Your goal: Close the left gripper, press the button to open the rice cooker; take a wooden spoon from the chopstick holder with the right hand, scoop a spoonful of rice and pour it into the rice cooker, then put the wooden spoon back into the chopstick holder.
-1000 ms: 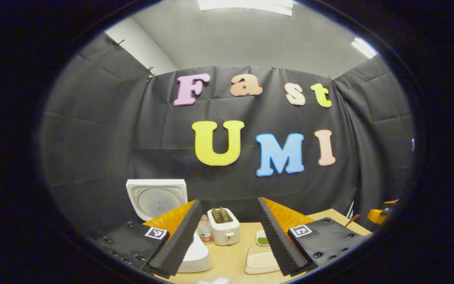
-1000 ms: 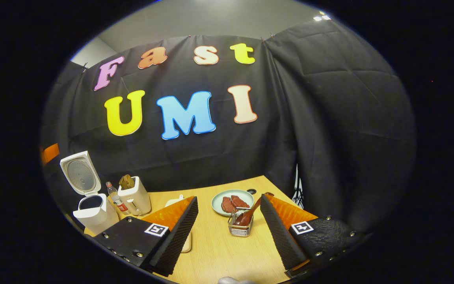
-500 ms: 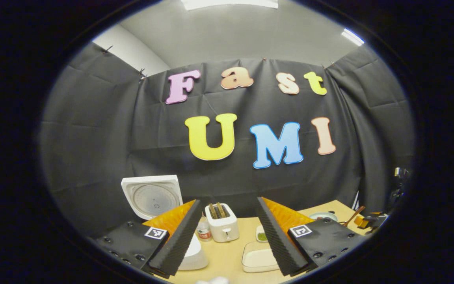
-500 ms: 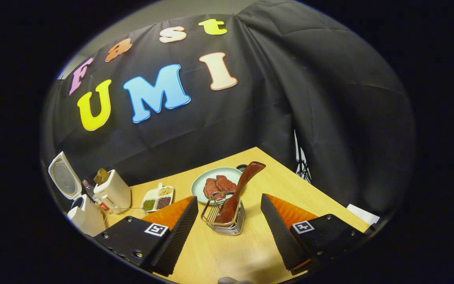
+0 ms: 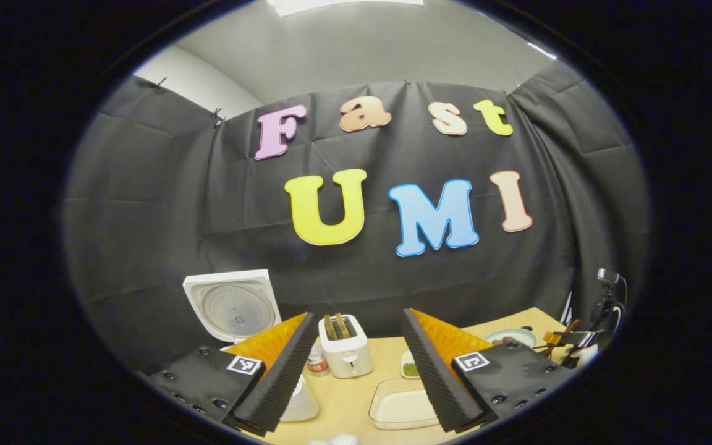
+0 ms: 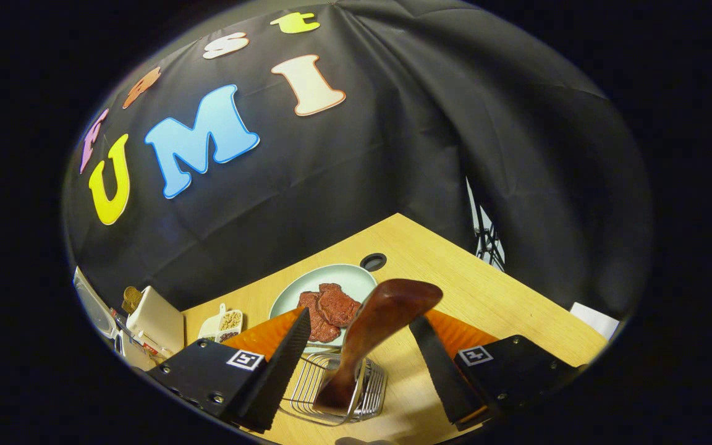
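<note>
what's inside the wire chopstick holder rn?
The wooden spoon stands tilted in the chopstick holder, handle up between the open right claw fingers, not gripped. Its lower end is hidden behind the wires; nothing else visible inside.

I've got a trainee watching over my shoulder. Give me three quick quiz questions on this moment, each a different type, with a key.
1. True or false: the rice cooker has its lid up.
2. The wooden spoon stands in: A) the wire chopstick holder B) the toaster C) the plate
3. Fill in: the right gripper has its jaws ____ on either side of the spoon.

Key: 1 true; 2 A; 3 open.
</note>
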`<state>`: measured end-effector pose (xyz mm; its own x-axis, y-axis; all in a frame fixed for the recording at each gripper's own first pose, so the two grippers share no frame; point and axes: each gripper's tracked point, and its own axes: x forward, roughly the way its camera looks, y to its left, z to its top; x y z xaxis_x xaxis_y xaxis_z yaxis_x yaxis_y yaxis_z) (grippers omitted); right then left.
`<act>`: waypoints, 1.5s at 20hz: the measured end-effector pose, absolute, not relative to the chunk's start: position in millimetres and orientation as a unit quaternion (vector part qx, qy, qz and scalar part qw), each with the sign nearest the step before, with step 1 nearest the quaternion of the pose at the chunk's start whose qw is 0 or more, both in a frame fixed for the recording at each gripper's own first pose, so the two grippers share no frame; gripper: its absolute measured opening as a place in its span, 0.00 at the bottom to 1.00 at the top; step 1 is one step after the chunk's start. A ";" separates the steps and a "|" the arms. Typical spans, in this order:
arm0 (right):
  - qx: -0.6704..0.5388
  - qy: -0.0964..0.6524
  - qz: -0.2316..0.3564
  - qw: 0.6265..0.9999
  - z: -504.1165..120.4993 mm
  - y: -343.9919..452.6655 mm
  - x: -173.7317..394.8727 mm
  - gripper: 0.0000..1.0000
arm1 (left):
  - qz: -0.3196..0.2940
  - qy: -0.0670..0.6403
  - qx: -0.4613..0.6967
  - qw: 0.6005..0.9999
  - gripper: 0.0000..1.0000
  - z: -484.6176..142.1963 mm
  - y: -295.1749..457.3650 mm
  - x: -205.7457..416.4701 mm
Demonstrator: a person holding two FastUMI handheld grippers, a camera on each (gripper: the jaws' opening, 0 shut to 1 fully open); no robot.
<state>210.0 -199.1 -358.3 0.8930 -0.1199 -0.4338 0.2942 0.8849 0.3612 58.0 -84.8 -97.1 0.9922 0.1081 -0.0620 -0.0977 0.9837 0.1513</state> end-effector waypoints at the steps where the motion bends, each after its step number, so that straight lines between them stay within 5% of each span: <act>1: 0.213 0.202 -0.109 0.950 -358.4 -199.6 213.3 0.98 | 0.052 0.038 0.076 0.995 0.99 -100.0 -85.5 60.7; 3: 0.210 0.202 -0.105 0.951 -357.9 -199.0 214.3 0.98 | 0.052 0.042 0.080 0.995 0.98 -103.7 -86.0 64.2; 6: 0.231 0.212 -0.086 0.946 -360.1 -195.6 219.3 0.80 | 0.046 0.045 0.082 0.995 0.98 -106.5 -90.9 69.4; 8: 0.230 0.213 -0.103 0.944 -361.2 -206.0 219.1 0.48 | 0.041 0.046 0.086 0.994 0.97 -107.7 -93.6 71.6; 9: 0.231 0.212 -0.091 0.945 -358.3 -199.7 218.8 0.22 | 0.039 0.045 0.087 0.994 0.97 -107.6 -94.0 72.5; 21: 0.203 0.184 -0.098 0.957 -315.4 -191.6 215.2 0.19 | 0.046 0.043 0.084 0.994 0.97 -107.9 -56.5 61.8; 30: 0.118 0.089 -0.063 0.987 -161.0 -138.3 215.9 0.23 | 0.061 0.033 0.075 0.995 0.99 -101.4 4.1 37.1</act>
<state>215.9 -138.3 -161.0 0.9762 -0.1036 -0.1907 0.1455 0.9643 0.2213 37.1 4.1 -101.4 0.9903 0.1271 -0.0561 -0.1173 0.9813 0.1527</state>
